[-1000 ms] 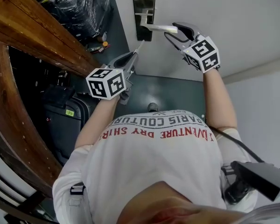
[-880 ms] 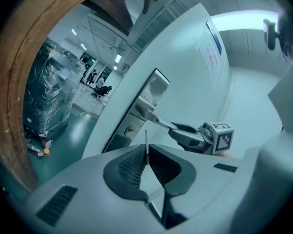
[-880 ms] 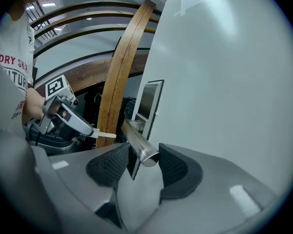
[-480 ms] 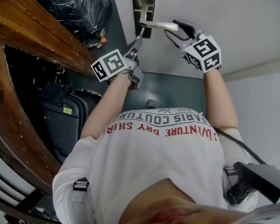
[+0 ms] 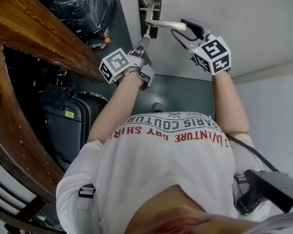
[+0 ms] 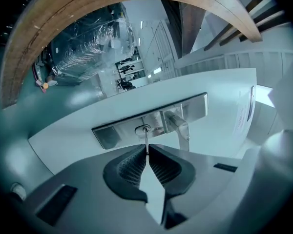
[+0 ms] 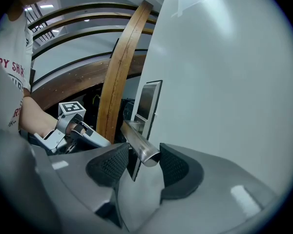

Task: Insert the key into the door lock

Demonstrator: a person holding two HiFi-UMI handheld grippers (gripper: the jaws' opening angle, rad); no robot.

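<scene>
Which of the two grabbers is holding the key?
The left gripper: its jaws pinch the thin key, whose tip is at the lock. The right gripper has only the door handle between its parted jaws.

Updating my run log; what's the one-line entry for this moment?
left gripper: shut on key | key: tip at keyhole | right gripper: open around door handle

I see the thin silver key [image 6: 146,145] pointing straight at the lock [image 6: 112,133], a long brushed-steel plate. Its tip meets the round keyhole [image 6: 145,129].
</scene>
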